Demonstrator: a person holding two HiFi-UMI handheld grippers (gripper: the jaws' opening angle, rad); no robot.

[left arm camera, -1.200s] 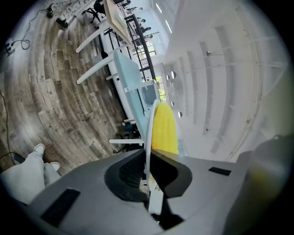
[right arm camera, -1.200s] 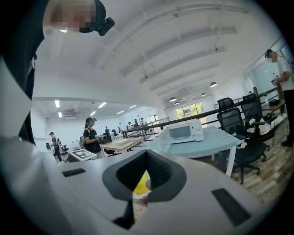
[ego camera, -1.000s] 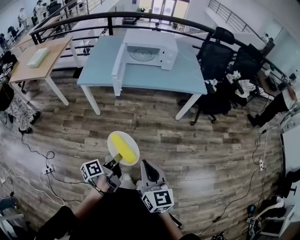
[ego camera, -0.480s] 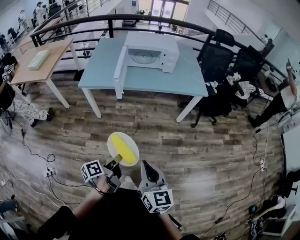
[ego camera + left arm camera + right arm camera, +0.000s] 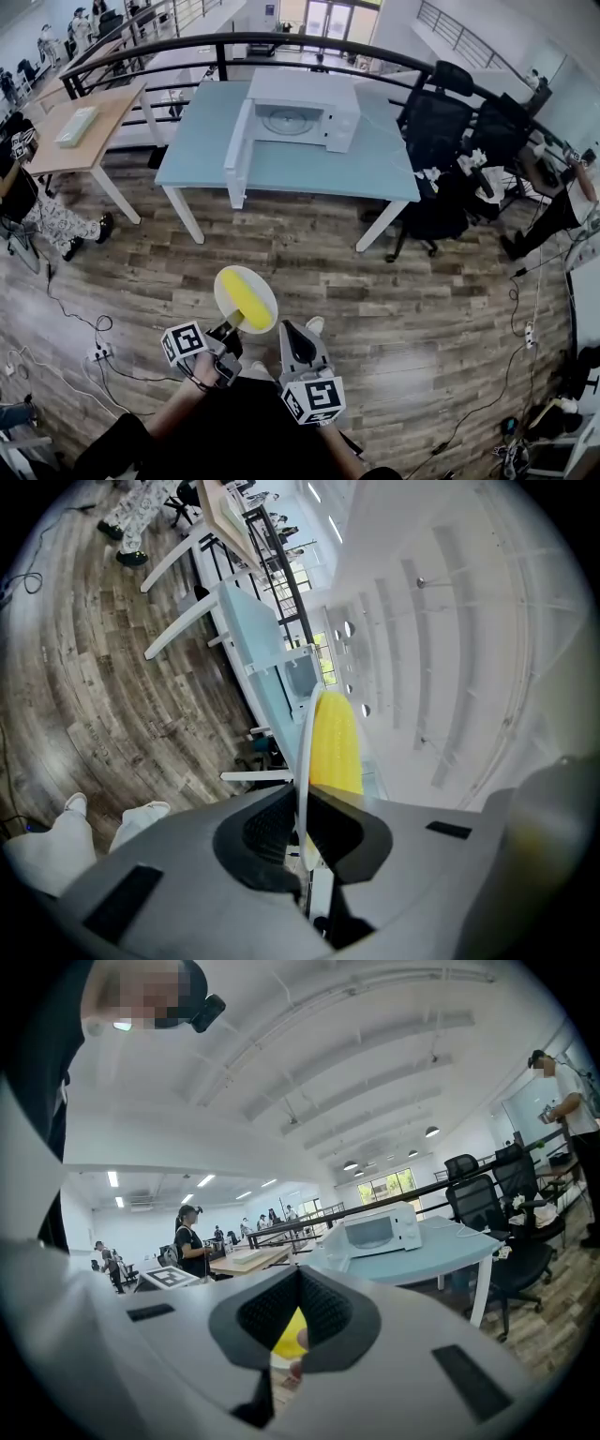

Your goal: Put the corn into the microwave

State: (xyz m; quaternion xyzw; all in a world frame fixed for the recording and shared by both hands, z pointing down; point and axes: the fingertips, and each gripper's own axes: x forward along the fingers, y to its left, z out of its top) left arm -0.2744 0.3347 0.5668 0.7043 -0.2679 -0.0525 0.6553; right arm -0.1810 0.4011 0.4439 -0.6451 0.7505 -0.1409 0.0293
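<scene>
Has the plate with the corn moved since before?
Yes. The plate has come slightly closer to the blue table ahead.

I can't read any word, brand or number from here. The nearest things to signs are the black-and-white square patterns on the cubes of the left gripper and the right gripper. They are blocky code marks, not letters. One such mark also shows in the right gripper view, and it is just as wordless. The front of the microwave is too small and pale to show any label or button print.
</scene>
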